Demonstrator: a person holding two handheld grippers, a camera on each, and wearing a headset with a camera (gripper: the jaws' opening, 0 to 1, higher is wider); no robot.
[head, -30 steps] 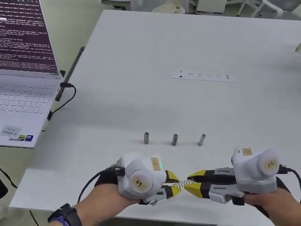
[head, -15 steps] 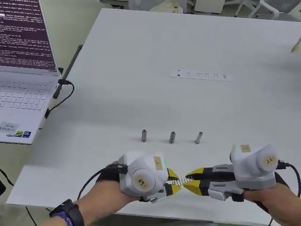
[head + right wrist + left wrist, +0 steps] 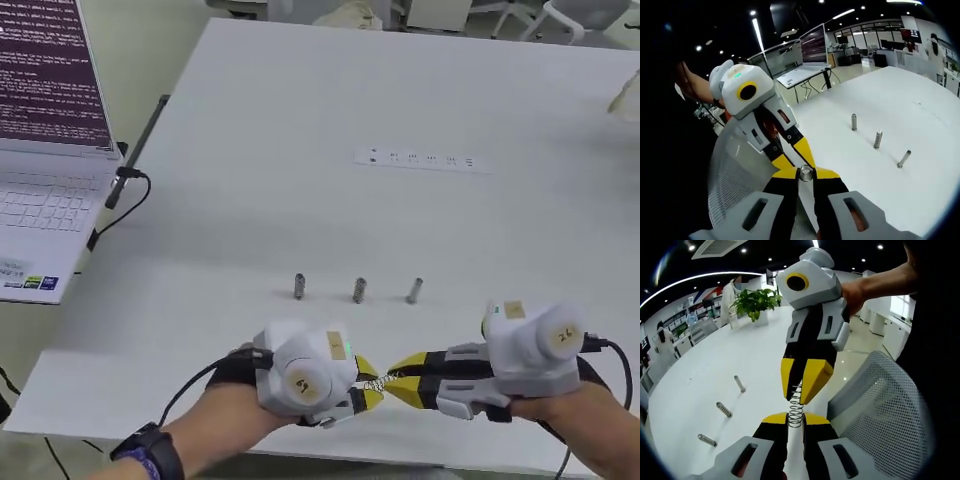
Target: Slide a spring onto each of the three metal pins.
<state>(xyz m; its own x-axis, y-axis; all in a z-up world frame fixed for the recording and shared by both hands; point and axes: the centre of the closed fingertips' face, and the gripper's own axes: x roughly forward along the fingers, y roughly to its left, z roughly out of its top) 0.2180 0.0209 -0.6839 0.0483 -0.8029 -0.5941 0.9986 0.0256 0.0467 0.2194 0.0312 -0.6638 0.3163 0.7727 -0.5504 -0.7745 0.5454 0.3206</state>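
Note:
A small steel spring [image 3: 379, 383] spans the gap between my two grippers near the table's front edge. My left gripper [image 3: 368, 386] is shut on one end and my right gripper [image 3: 392, 382] on the other. The left gripper view shows the spring [image 3: 796, 407] running from my left gripper [image 3: 796, 420] up into the right gripper [image 3: 799, 391]. In the right gripper view, the spring [image 3: 806, 173] sits end-on in my right gripper [image 3: 806, 176]. Three metal pins stand in a row beyond: the left pin [image 3: 299, 287] and middle pin [image 3: 359, 291] carry coils, the right pin [image 3: 414, 291] looks bare and tilted.
An open laptop [image 3: 45, 130] sits off the table's left side, with a black cable [image 3: 120, 195] trailing from it. A white power strip [image 3: 422, 160] lies further back on the white table [image 3: 300, 120]. A mesh chair [image 3: 880, 405] stands below the table's front edge.
The two grippers have drawn closer together, so less of the spring shows between them. The head camera has shifted slightly; the pins have stayed put.

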